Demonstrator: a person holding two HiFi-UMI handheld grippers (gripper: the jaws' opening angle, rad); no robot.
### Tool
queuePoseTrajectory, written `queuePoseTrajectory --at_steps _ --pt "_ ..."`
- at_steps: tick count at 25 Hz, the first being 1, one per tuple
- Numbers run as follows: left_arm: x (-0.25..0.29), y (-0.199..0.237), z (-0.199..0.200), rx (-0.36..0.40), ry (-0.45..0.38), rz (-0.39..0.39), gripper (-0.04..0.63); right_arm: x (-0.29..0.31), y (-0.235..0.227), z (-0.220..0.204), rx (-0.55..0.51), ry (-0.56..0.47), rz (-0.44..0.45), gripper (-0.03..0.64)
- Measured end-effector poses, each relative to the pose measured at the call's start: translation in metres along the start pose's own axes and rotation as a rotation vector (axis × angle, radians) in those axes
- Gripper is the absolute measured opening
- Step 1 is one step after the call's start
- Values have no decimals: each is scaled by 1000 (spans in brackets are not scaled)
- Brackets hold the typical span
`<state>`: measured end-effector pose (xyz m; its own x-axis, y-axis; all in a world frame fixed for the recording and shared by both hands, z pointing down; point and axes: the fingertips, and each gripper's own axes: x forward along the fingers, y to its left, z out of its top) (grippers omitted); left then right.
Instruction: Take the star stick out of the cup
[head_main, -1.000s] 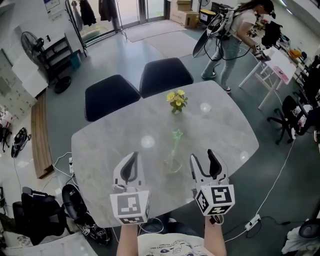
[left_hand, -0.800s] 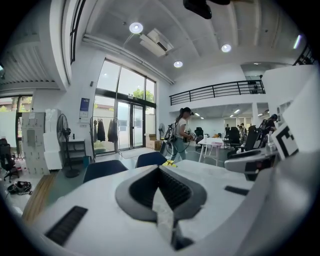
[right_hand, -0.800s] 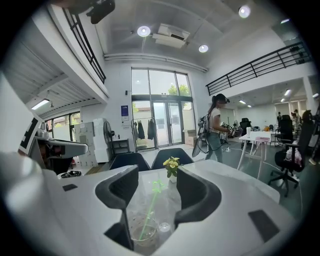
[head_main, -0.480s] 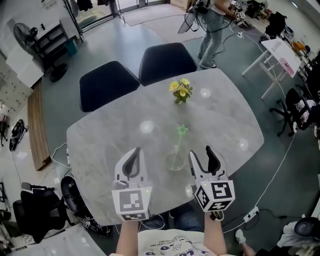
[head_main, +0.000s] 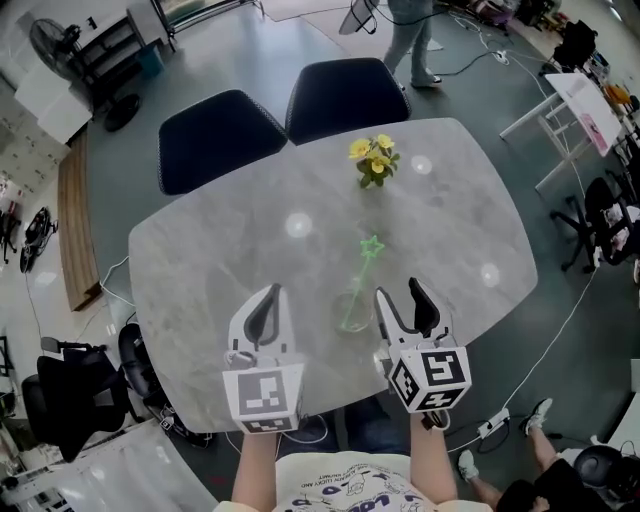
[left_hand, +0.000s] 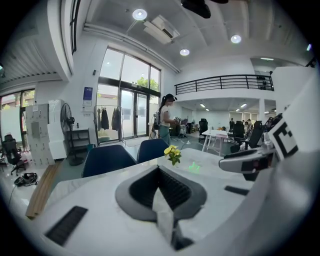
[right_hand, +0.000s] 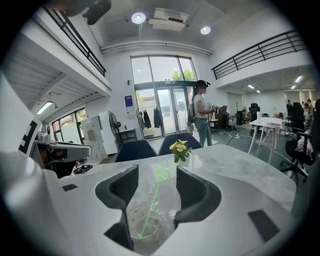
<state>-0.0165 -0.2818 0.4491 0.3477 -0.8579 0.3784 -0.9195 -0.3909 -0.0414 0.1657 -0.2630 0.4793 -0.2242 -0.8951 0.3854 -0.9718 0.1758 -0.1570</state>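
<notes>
Two claws hover over the worktop (head_main: 220, 250): the right claw (head_main: 400, 292), jaws wide, lines up on the clear cup (head_main: 350, 312) holding the tilted green star stick (head_main: 362, 275), apparently for grasping, while the left claw (head_main: 268, 292) is closed, empty.

A grey table (head_main: 220, 250) is carrying a clear cup (head_main: 352, 310) toward its near edge and yellow flowers (head_main: 373, 160) toward its far edge, the two standing well apart.
</notes>
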Motion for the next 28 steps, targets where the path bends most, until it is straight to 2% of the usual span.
queuePoseTrajectory --at_steps 9,14,28 --pt "12 0 -21 -21 54 17 -2 43 7 -33 54 91 87 249" --pt "16 8 -33 -34 80 41 -3 64 6 -47 61 132 97 242" --pt "21 19 -60 -78 133 85 -3 97 5 -62 59 178 124 118"
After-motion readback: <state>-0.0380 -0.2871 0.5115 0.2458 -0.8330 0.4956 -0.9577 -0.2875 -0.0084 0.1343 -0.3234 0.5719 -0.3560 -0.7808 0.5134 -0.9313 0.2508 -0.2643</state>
